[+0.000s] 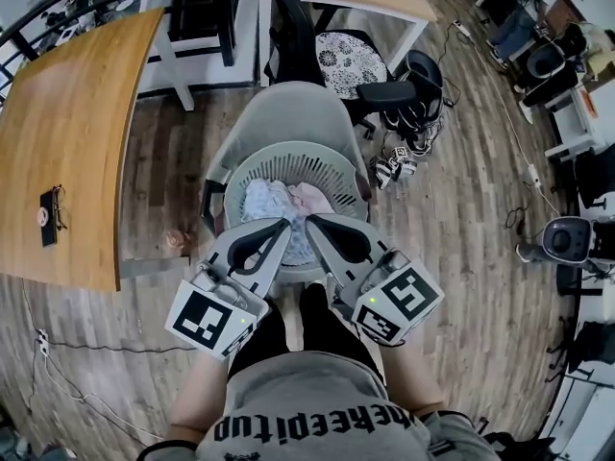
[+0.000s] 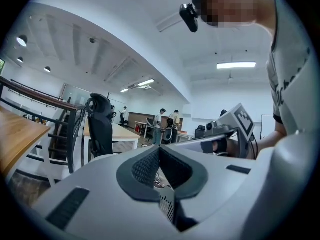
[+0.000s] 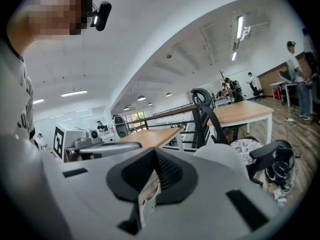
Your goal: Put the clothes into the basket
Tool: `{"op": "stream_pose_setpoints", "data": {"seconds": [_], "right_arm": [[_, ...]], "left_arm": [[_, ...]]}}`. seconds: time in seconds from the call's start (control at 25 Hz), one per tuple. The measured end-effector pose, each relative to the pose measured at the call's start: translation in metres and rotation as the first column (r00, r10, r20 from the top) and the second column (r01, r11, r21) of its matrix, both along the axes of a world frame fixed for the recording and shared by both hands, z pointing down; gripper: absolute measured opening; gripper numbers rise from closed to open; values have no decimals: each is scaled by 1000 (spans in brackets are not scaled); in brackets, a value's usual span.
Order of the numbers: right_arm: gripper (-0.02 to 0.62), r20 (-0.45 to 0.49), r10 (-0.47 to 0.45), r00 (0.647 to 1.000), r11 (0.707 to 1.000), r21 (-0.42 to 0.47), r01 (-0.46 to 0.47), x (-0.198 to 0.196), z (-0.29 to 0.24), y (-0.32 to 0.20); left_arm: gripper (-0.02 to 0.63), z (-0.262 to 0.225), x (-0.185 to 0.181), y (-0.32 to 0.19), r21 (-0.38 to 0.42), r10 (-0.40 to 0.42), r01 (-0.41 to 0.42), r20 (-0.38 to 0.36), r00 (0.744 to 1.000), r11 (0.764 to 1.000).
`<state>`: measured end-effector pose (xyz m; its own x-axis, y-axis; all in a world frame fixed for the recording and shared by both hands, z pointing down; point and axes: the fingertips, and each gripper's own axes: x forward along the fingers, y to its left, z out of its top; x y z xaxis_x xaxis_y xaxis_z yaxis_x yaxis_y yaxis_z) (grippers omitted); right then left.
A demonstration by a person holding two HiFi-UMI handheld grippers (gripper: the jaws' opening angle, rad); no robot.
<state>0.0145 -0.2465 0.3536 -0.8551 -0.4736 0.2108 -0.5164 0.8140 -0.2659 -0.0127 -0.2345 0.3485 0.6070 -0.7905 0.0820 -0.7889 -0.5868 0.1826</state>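
The left gripper [image 1: 285,225] has its 2 jaws pressed together above the round, pale, slatted plastic basket [image 1: 332,166]. Crumpled white and pink clothes [image 1: 274,203] lie inside it. Just beside, the right gripper [image 1: 313,220] is closed too.

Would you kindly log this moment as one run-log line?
clothes: in basket, on grey chair | left tool: shut, empty | right tool: shut, empty

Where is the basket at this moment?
In the head view the basket stands at centre on the grey chair, with the wooden table to its left and a black office chair behind.
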Motion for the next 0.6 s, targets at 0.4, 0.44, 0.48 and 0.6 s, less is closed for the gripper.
{"op": "stream_pose_setpoints", "data": {"seconds": [0.4, 0.44, 0.48, 0.6], "right_arm": [[11, 36, 87, 996, 994, 61, -90, 9, -26, 13], [11, 39, 95, 995, 993, 67, -97, 10, -29, 14], [11, 41, 103, 994, 992, 74, -105, 11, -31, 15], [11, 50, 125, 991, 987, 92, -129, 14, -37, 18]], "left_arm": [[14, -19, 9, 5, 44, 95, -95, 14, 995, 994], [14, -21, 10, 6, 48, 102, -102, 15, 995, 994], [14, -23, 10, 7, 52, 108, -109, 17, 994, 993], [14, -27, 12, 8, 70, 125, -126, 21, 992, 990]]}}
